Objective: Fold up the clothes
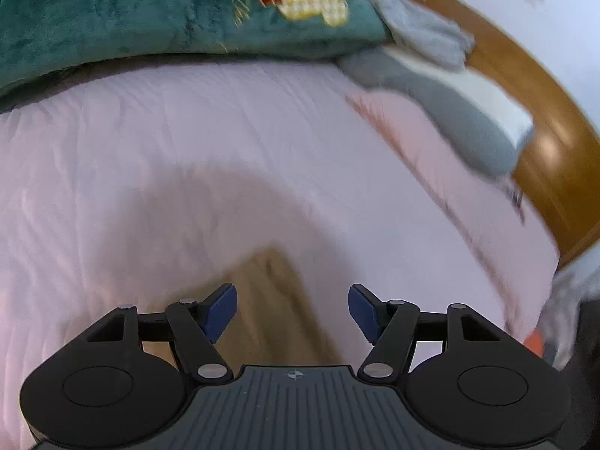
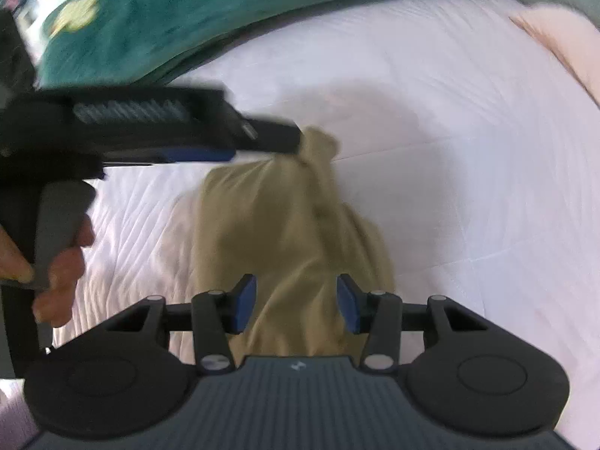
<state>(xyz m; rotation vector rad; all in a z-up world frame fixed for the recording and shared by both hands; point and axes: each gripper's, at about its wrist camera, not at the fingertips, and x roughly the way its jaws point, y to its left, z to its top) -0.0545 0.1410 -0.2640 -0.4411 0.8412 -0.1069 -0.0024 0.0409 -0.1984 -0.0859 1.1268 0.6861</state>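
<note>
Where pink bedsheet (image 1: 187,150) meets wooden floor (image 1: 555,157) | both hand-held grippers apart | khaki garment (image 2: 285,232) bunched.

Bed, pale pink quilted cover (image 1: 187,142): tan garment (image 2: 285,232) bunched mid-bed, green plush blanket (image 1: 150,11) at far edge.

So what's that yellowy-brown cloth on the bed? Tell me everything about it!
The tan cloth looks like soft, plain fabric, a garment bunched and wrinkled, not folded flat. It lies on the pale pink bedsheet. Its far end is gathered into a lump right at the left gripper tip, seemingly pinched, though blur hides the fingers. The near end runs under the open right gripper, which hangs over it.
</note>
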